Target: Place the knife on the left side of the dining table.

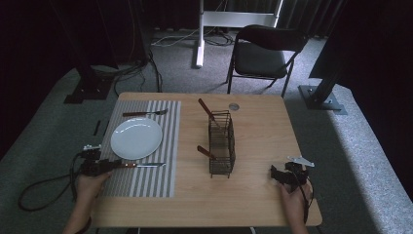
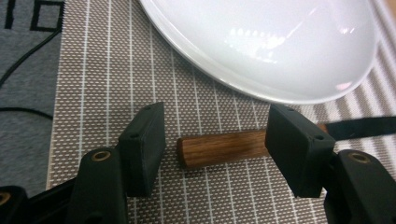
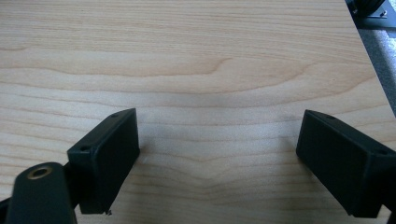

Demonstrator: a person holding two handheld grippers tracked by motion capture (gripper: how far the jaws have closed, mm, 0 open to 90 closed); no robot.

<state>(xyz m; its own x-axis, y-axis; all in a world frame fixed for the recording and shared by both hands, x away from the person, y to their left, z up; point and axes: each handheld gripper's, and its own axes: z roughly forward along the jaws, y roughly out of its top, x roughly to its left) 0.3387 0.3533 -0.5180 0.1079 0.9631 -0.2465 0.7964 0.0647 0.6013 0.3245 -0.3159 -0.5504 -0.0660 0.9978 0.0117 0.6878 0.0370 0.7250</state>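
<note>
A knife [image 1: 143, 165] with a wooden handle [image 2: 219, 148] lies on the striped placemat [image 1: 146, 180], just in front of the white plate [image 1: 136, 138]. My left gripper [image 1: 104, 165] is at the handle's end and stands open. In the left gripper view the left gripper [image 2: 217, 140] has its jaws wide apart, low over the mat. The handle's tip lies in the gap and runs under the right jaw, with room left at the left jaw. The plate [image 2: 261, 46] is just beyond. My right gripper [image 1: 277, 174] rests near the table's front right, and in its own view the right gripper [image 3: 217, 149] is open over bare wood.
A fork [image 1: 144, 113] lies on the mat behind the plate. A black wire basket [image 1: 221, 144] stands mid-table with two wooden-handled utensils [image 1: 207, 111] sticking out. A small round disc [image 1: 234, 106] sits near the far edge. A folding chair [image 1: 265, 51] stands beyond the table.
</note>
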